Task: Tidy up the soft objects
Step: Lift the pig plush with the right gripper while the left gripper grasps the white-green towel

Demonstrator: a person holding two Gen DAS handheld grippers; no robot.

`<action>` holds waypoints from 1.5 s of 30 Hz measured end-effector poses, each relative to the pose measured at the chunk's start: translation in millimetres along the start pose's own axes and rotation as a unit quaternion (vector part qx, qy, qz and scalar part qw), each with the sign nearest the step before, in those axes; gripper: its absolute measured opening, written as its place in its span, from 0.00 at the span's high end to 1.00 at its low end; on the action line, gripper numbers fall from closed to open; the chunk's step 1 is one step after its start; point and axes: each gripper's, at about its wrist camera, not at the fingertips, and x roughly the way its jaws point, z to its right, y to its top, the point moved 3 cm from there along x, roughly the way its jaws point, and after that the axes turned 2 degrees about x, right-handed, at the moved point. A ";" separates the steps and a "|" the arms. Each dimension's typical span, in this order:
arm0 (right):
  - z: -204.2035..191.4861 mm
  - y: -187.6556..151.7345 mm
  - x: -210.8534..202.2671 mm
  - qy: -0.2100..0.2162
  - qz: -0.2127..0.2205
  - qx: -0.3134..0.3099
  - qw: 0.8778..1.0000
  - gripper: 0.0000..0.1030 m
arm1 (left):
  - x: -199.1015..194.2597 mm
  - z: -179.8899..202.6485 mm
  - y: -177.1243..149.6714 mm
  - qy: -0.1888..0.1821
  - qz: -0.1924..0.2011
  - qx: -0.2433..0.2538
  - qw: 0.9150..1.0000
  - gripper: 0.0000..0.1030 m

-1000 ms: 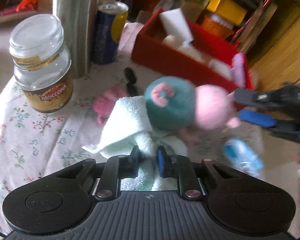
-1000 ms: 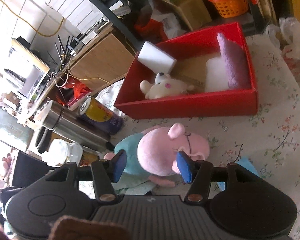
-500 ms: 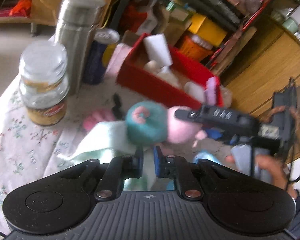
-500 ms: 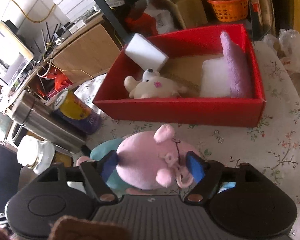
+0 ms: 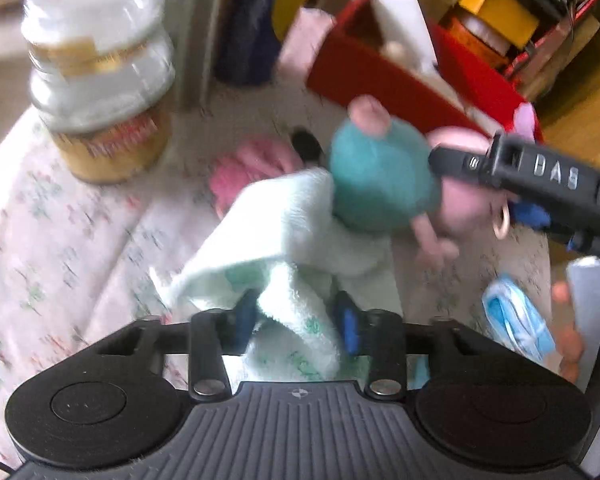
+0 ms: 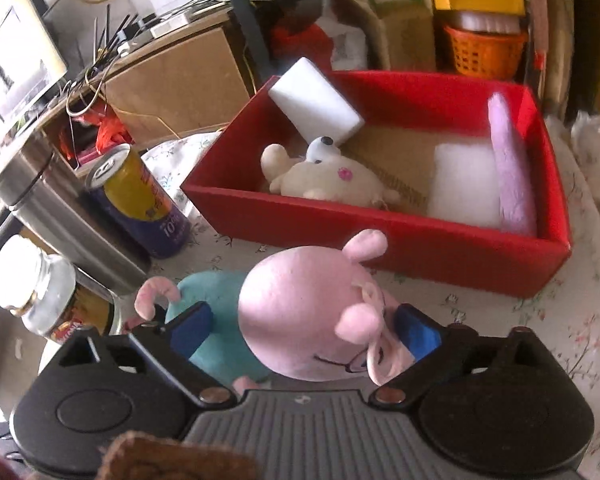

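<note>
A: Pink plush pig lies on the table before the red box, between your right gripper's spread jaws?

B: Yes. Your left gripper just parted, loosening the mint towel. Close right next.

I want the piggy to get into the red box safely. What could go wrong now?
The right hand-held gripper has just been opening around the pig plush; its round head may slip out when the fingers close. The pale green towel lies against the pig, so it may drag along. The left hand-held gripper has just opened around the towel. The red box is already partly full, so the pig might land on the cream plush.
</note>
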 end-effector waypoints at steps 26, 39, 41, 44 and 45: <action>56.9 13.0 -67.4 0.153 0.031 0.186 0.970 0.60 | -41.4 -9.4 -4.4 -0.051 0.029 -0.032 0.998 0.48; 68.5 8.4 -69.4 0.143 0.024 0.184 0.972 0.60 | -18.8 -4.9 -4.6 0.025 0.029 -0.030 0.999 0.34; 67.1 8.4 -70.5 0.146 0.026 0.187 0.971 0.60 | 1.1 -5.2 -2.4 -0.033 -0.015 -0.081 0.996 0.69; 65.6 8.4 -75.8 0.155 0.032 0.182 0.971 0.60 | 0.2 -1.0 -1.2 -0.057 -0.012 -0.088 0.994 0.83; 66.4 8.3 -77.4 0.157 0.034 0.181 0.970 0.60 | -6.0 1.6 -0.2 -0.063 -0.002 -0.081 0.995 0.85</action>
